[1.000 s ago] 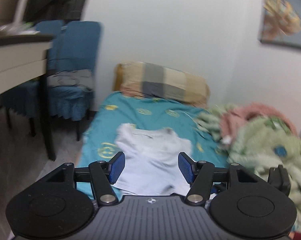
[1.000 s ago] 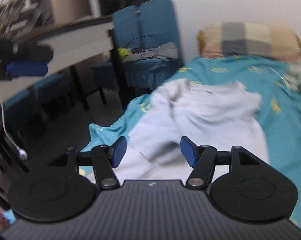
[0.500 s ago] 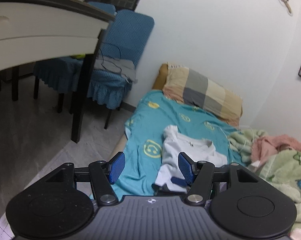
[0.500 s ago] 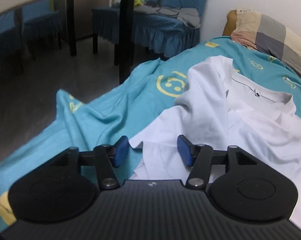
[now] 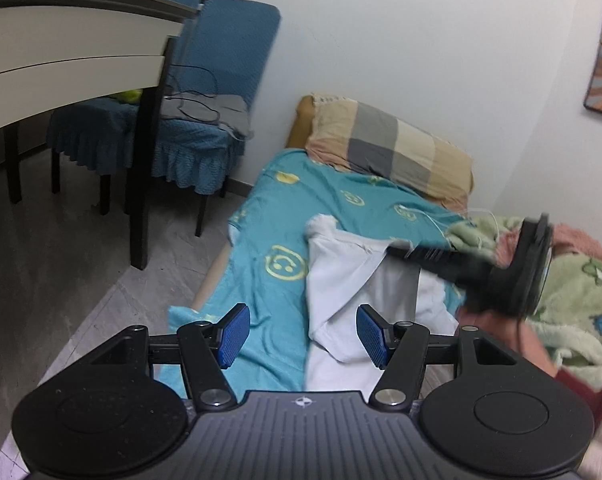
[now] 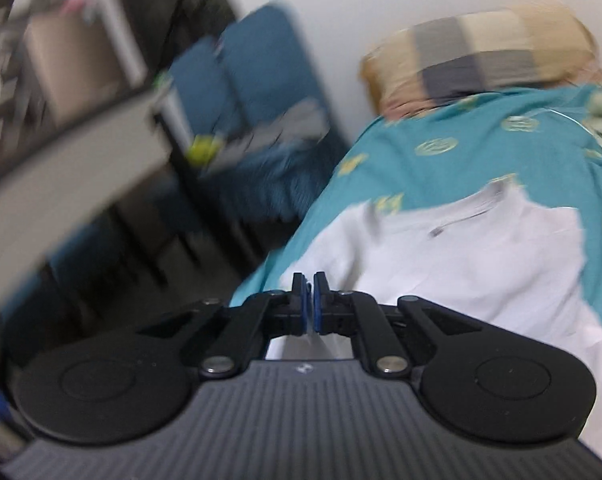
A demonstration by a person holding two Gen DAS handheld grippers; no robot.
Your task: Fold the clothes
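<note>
Right wrist view: right gripper [image 6: 309, 300] fingers closed on white shirt [image 6: 461, 264] edge; left gripper [image 5: 301, 334] fingers wide, empty. Folding barely begun; shirt lies rumpled on bed [image 5: 341, 200].

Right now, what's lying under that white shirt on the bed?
Under the white shirt lies the teal smiley-print sheet, showing all around it. Whatever sits directly beneath the shirt is covered, so unseen.
</note>
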